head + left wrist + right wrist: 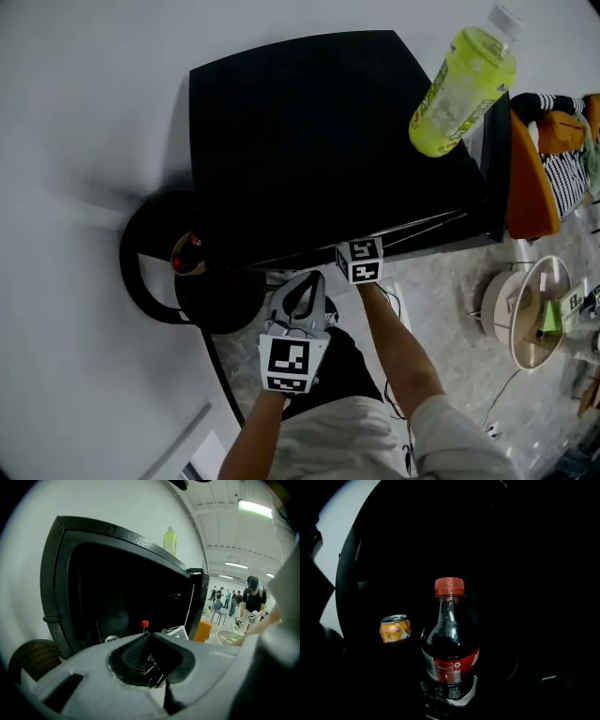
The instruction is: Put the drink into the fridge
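A: Nearest first: what do our claws hold?

B: Our left claw (302, 283) is closed on nothing, tips pressed together, outside the fridge (319, 141). Our right claw (360, 259) reaches in under the fridge's top. The bottle (450, 653) stands upright between its jaws, but it's too dark in there for us to say whether they squeeze it or only flank it.

A: So the drink is inside?

B: Yes, in the dark interior, with a can (395, 627) to its left and farther in.

A: How do we expect it to handle?

B: We judge it fairly heavy, since it's nearly full of dark liquid. The plastic wall should be stiff with the cap (449, 586) on, but it's smooth, so probably slippery. We'd take it low, around the label (452, 668), where the body runs straight. The neck tapers and would slide.

A: Anything readable?

B: Little. The label is red with a white recycling mark and small white print we can't read, and no brand name faces us. The can is yellow and patterned, with no legible words. Farthest off, a green bottle (462, 84) stands on the fridge's top, its print too small for us.
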A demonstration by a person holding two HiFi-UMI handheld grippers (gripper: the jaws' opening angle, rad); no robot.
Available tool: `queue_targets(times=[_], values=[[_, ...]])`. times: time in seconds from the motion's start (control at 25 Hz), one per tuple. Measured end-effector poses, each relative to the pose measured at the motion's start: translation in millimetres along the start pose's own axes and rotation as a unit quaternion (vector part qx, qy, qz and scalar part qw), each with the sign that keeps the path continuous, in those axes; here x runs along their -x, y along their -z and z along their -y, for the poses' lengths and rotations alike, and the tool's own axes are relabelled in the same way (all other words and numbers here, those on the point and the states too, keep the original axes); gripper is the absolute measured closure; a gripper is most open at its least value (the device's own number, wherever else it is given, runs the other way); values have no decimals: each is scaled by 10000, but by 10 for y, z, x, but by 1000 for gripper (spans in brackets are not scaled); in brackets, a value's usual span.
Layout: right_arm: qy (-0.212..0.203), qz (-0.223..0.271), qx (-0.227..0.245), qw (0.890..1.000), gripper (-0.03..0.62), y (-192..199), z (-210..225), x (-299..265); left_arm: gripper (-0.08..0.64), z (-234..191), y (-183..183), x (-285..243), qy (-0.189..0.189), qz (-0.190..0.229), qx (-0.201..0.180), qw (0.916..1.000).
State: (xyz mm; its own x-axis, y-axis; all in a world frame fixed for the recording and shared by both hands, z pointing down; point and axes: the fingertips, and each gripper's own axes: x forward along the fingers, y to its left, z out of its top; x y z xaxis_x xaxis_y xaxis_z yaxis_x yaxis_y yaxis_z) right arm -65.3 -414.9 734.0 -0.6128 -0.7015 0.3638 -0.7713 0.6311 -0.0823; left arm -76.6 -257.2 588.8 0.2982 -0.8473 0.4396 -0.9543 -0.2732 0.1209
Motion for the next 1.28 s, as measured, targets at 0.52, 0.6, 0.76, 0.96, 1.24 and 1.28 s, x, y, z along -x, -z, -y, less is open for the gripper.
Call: queue_targets(times=[0.52,0.6,0.76,0.96,1.24,1.28], values=[[-48,208,303,9993,282,-28,-51,-214,551,-266,-53,-110,-62,50,125,9999],[-78,96,237,9996,282,-7,-60,-217,551,-255,-58,-82,-53,61,120,9999],[64,-164,190,9997,282,73,-68,-86,549,-193,-108,29,5,134,74,9999],[333,-277,68,9990,282,93,-87,350,551,-73,-142,246,87,218,49,9997],[709,-139,-177,9972,294,3,-282,1179,551,153,-113,739,141,377,91,9991],[758,-88,-199,9969,333,-29,-334,1302,551,184,-98,829,138,394,94,9991]])
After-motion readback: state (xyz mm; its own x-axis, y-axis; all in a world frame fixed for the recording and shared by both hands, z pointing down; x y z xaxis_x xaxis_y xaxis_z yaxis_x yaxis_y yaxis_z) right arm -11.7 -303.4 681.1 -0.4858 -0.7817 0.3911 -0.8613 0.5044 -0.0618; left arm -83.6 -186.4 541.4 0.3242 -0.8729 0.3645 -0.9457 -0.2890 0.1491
